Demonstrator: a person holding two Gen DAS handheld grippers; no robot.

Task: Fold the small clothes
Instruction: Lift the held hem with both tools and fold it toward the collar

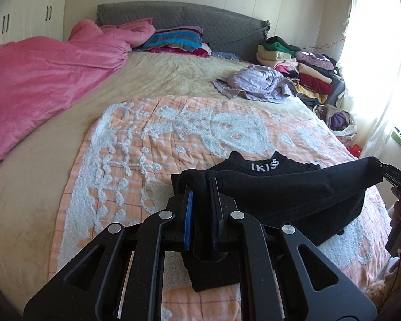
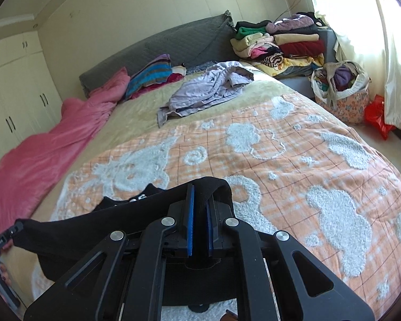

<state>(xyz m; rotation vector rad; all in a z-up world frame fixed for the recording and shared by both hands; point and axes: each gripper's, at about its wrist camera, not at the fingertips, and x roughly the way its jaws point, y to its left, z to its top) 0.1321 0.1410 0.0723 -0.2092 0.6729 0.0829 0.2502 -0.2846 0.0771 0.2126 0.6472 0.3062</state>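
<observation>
A small black garment [image 1: 294,187] with white letters on its collar hangs stretched between my two grippers, just above the orange-and-white patterned blanket [image 1: 152,144]. My left gripper [image 1: 201,184] is shut on its left end, with a cuff hanging below the fingers. In the right wrist view the same black garment [image 2: 93,222] runs leftward from my right gripper [image 2: 200,190], which is shut on its right end. The right gripper [image 1: 387,172] also shows at the right edge of the left wrist view, and the left gripper [image 2: 13,230] at the left edge of the right one.
A crumpled lilac garment [image 1: 256,83] lies further up the bed. A pink quilt [image 1: 40,80] covers the left side, with striped pillows [image 1: 173,38] at the grey headboard. Stacked folded clothes [image 2: 280,42] and a full bag [image 2: 339,91] stand to the right by the curtain.
</observation>
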